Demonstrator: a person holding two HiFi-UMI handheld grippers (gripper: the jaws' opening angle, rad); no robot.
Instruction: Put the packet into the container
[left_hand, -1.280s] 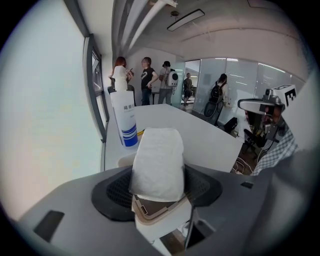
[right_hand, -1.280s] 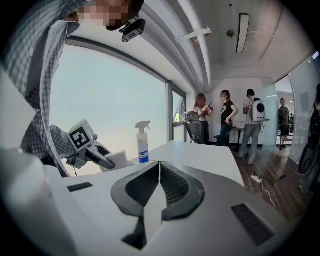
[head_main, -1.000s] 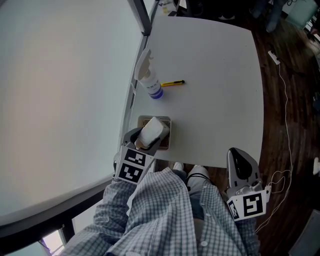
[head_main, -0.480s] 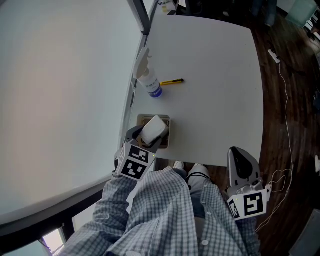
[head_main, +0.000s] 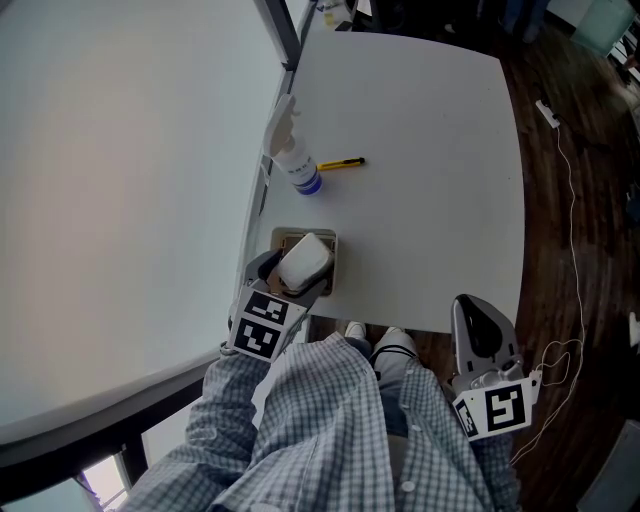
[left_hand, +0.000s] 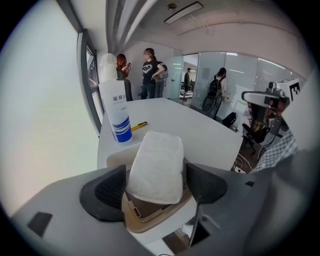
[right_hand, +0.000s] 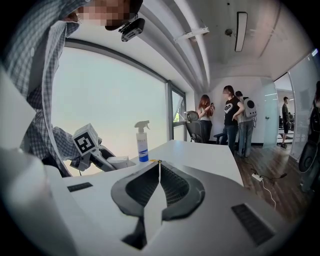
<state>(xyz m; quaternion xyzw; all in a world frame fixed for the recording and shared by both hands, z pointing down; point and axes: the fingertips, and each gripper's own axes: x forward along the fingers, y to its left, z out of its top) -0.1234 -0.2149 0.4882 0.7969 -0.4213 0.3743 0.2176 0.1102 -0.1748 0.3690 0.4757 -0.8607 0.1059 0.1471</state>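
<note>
Left claw (left_hand: 155, 186): open wide; its jaws have just been opening, with the packet between them and not squeezed
Packet (left_hand: 157, 160): white, leaning in the container with its top sticking out
Container (left_hand: 145, 223): tan box at the near edge of the table (head_main: 430, 150)
Right claw (right_hand: 159, 170): shut tight, nothing in it
Spray bottle (left_hand: 116, 112): farther back, with a yellow pen (left_hand: 139, 126) just beside it

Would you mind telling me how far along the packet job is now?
Done: the white packet stands in the beige container, its top sticking out. In hand: the left gripper has just been opening its jaws, the packet between them. Left: probably only drawing that gripper away. The right gripper is shut and idle.
</note>
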